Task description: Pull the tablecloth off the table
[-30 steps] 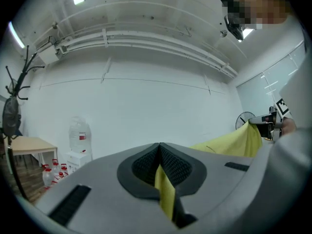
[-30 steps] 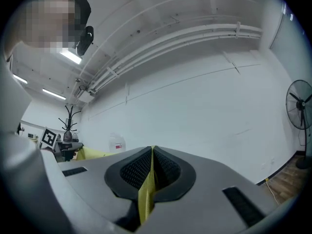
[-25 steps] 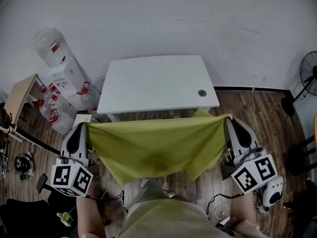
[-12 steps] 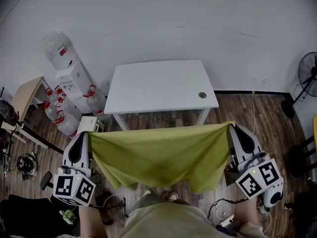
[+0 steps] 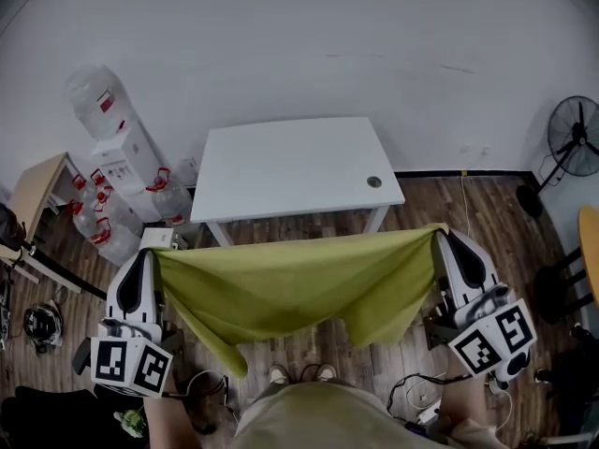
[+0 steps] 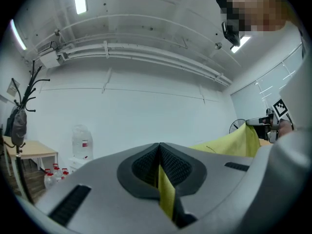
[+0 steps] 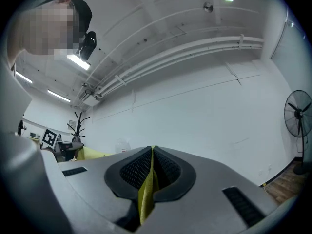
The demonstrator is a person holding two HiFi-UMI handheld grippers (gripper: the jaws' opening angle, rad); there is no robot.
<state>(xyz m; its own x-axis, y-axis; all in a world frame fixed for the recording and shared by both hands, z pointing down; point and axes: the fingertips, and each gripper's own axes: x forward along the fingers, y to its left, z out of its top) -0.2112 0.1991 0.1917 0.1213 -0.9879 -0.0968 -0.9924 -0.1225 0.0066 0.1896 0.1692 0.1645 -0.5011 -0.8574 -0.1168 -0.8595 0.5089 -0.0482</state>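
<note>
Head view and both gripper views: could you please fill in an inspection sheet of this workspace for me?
Surface: white table bare, apart from a round grommet set in its top.
Job's things: yellow-green tablecloth fully off the table, hanging spread between the grippers.
Clutter: water jugs on the wooden floor beside a water dispenser.
Grippers: left gripper and right gripper each shut on a corner of the tablecloth.
Cables: loose cables on the floor at lower right.
Surroundings: white wall, standing fan, wooden side table.
</note>
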